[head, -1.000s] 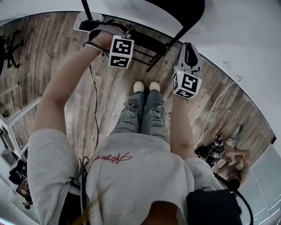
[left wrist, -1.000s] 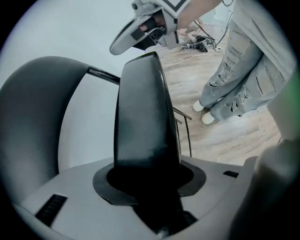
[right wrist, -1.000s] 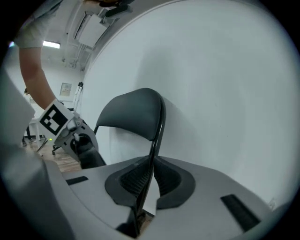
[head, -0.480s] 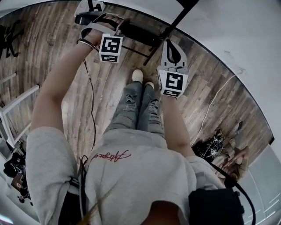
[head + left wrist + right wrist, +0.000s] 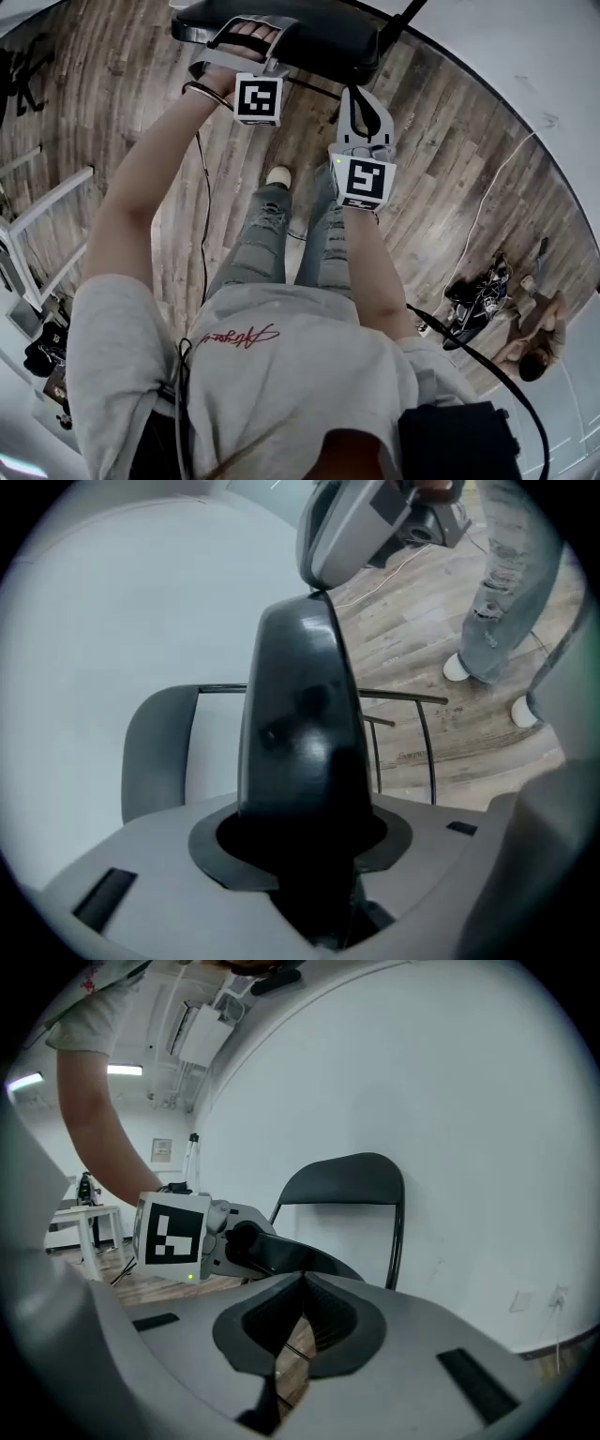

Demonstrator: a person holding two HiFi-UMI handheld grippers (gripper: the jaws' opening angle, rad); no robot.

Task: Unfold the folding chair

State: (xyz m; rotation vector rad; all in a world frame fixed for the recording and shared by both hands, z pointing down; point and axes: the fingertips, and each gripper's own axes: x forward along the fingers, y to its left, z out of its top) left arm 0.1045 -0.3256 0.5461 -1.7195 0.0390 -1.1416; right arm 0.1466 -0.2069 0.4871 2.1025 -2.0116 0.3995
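Note:
The black folding chair stands against the white wall, its padded seat (image 5: 319, 37) at the top of the head view. My left gripper (image 5: 248, 39) is shut on the seat's front edge, which fills the gap between its jaws edge-on in the left gripper view (image 5: 305, 733). My right gripper (image 5: 362, 98) hangs just below the seat's right part, shut with nothing in it. From the right gripper view (image 5: 302, 1283) I see the curved backrest (image 5: 342, 1180) upright and the seat (image 5: 305, 1260) sticking out towards me, with the left gripper (image 5: 234, 1241) on it.
Wooden floor (image 5: 141, 84) with cables across it. A white table frame (image 5: 37, 216) stands at the left. A pile of gear (image 5: 473, 300) and a seated person (image 5: 539, 328) are at the right. My own feet (image 5: 278, 175) are just short of the chair.
The seat has swung down and out towards me with the left gripper still clamped on it. The right gripper has shifted left, closer under the seat. My feet have stepped back.

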